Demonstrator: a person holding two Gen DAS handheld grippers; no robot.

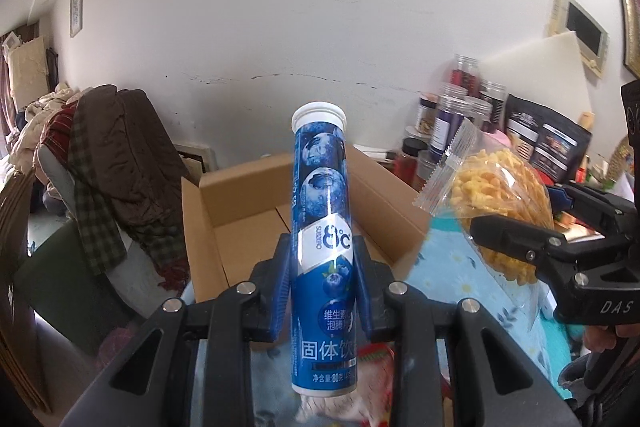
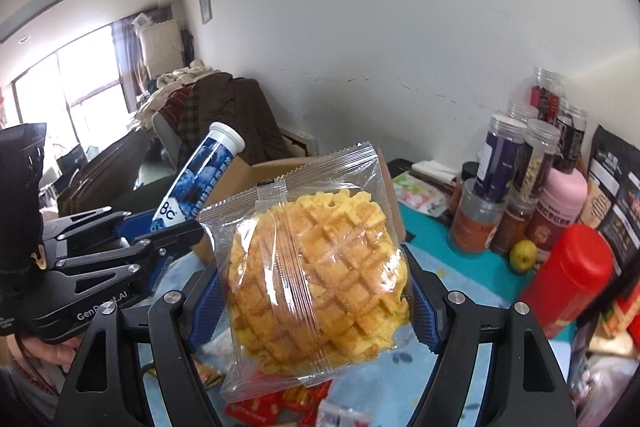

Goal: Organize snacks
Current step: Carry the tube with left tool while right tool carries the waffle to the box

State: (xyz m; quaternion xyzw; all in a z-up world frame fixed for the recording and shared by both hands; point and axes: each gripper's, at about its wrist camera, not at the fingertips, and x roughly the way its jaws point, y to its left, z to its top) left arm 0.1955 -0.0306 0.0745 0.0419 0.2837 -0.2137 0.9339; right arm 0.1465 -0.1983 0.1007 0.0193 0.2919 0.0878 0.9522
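Clothes-draped chair (image 1: 116, 163), framed picture (image 1: 76, 9).

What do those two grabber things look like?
Both are black, with angular linkage bars and round silver bolts. The left gripper and right gripper have blue textured finger pads. White lettering marks their bodies: "GenRobot.AI" on the left, "DAS" on the right.

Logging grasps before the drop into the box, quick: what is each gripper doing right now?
Left gripper: closed on the blue tablet tube, held upright.
Right gripper: closed on the clear-wrapped waffle pastry, held off the table.
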